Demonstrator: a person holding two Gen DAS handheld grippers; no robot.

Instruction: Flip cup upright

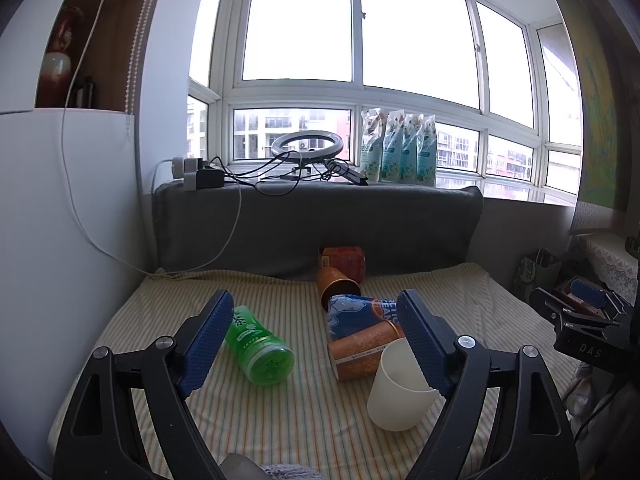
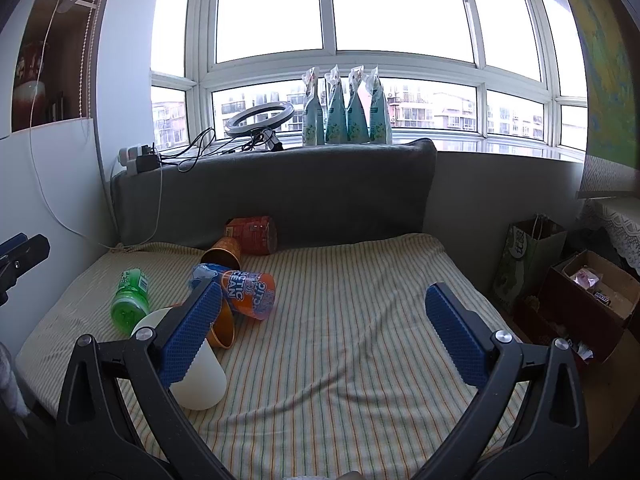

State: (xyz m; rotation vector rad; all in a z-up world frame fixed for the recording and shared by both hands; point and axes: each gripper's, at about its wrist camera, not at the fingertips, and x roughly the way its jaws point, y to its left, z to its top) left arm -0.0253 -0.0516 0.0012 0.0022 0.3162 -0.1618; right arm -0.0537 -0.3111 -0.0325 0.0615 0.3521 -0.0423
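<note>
Fingers (image 1: 420, 344) hide part of my white cup (image 1: 398, 390), which stands mouth up; both tongs are wide.

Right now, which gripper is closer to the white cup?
Too close to call. The left gripper has the white cup just in front of its right finger. The right gripper has it by its left finger. Both are open, neither around it.
</note>
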